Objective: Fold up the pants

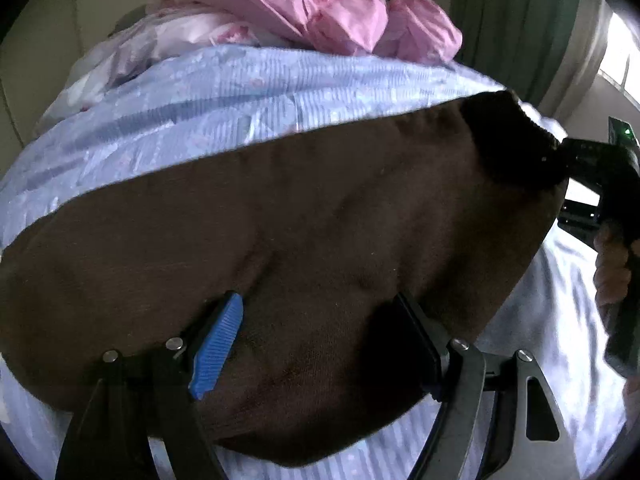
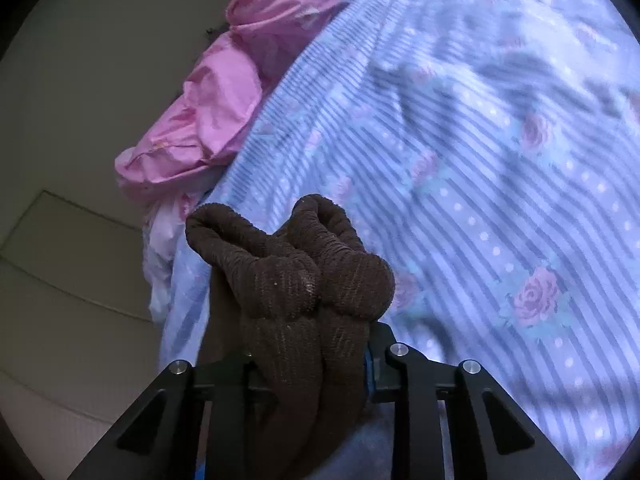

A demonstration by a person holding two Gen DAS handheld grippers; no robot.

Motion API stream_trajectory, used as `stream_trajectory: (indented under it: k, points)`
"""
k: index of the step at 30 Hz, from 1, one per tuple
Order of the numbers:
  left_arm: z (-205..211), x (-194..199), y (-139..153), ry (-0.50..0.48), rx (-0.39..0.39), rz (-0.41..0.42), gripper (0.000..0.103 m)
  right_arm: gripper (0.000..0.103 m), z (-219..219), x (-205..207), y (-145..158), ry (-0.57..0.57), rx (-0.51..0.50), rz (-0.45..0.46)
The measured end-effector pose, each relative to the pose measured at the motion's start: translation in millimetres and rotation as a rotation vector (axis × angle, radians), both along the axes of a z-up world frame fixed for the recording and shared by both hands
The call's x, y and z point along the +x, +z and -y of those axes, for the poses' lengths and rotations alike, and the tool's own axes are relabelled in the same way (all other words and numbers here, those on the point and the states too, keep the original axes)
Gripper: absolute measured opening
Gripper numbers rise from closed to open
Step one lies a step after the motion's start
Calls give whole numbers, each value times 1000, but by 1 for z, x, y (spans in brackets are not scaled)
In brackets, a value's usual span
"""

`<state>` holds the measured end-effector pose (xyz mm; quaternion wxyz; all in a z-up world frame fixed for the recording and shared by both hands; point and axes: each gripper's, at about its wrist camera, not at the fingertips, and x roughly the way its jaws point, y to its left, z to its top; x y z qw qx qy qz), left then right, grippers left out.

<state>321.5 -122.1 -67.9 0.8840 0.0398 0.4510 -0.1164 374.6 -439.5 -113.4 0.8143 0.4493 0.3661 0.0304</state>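
Brown pants (image 1: pixel 280 232) spread across bed w/ blue striped floral sheet (image 1: pixel 224 92), pink bedding (image 1: pixel 320 12) bunched at far edge. Left hand-held gripper (image 1: pixel 316 344) jaws apart over the fabric. Right hand-held gripper (image 2: pixel 308 364) clamped on bunched ribbed waistband, held off the sheet.

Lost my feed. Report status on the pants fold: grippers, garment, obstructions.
Right gripper shut on bunched edge of brown pants. Left gripper open, fingers straddling the cloth. Pants stretched above the striped floral bedsheet. Pink bedding heaped beyond, not touching.
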Motion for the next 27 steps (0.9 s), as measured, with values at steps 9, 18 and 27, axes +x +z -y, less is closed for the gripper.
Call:
stream_trajectory:
  k: [9, 18, 27]
  points:
    - [-52, -55, 104, 9, 200, 281, 85, 26, -56, -29, 119, 52, -383, 177]
    - [-190, -75, 129, 237, 89, 234, 90, 27, -212, -50, 217, 195, -728, 323]
    - [-267, -108, 105, 340, -16, 155, 90, 25, -356, -60, 201, 385, -824, 367]
